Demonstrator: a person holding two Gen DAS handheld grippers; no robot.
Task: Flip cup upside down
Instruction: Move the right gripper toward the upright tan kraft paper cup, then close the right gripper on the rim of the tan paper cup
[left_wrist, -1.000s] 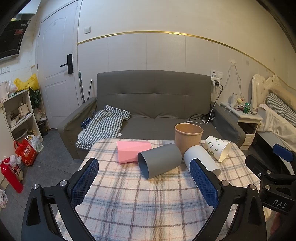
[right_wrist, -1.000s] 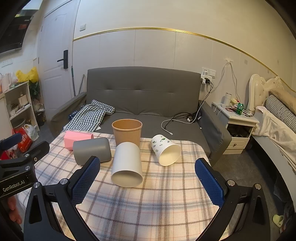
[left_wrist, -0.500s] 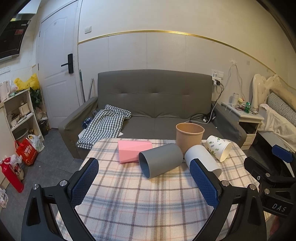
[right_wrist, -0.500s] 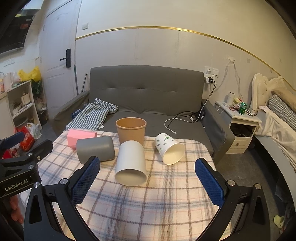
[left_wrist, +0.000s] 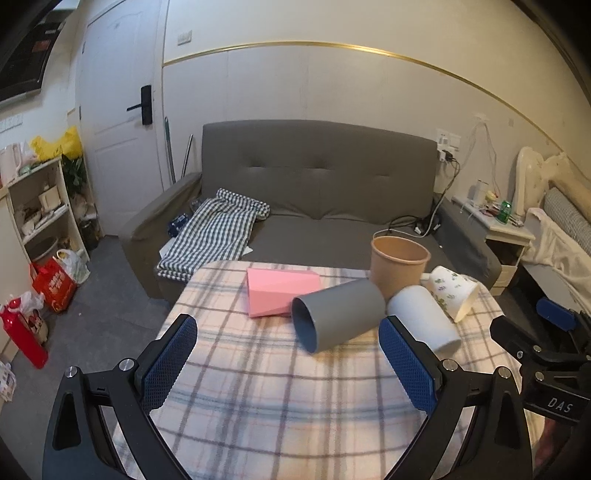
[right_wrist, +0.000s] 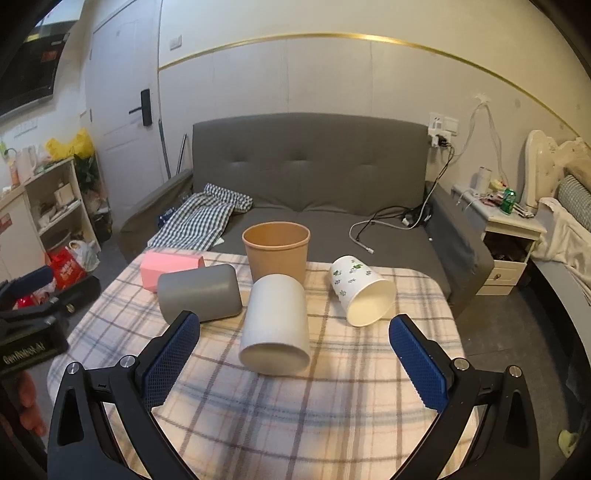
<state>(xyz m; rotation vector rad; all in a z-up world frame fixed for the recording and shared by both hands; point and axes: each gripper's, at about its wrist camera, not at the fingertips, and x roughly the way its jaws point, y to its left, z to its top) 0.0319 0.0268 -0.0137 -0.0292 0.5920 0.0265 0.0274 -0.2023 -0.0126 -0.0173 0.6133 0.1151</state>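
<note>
Nearer now, both tongs (left_wrist: 288, 360) (right_wrist: 295, 358) wide (seemingly empty).

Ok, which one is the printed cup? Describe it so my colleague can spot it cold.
Start at the plaid table in front of the grey sofa. Four cups sit at its far end; the printed cup is the rightmost, just right of the upright brown cup. It lies on its side, mouth toward the camera, and is the only one with green leaf prints on white.

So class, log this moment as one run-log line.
left claw: open, empty | right claw: open, empty | grey cup, white cup, printed cup: on sides | brown cup: upright
</note>
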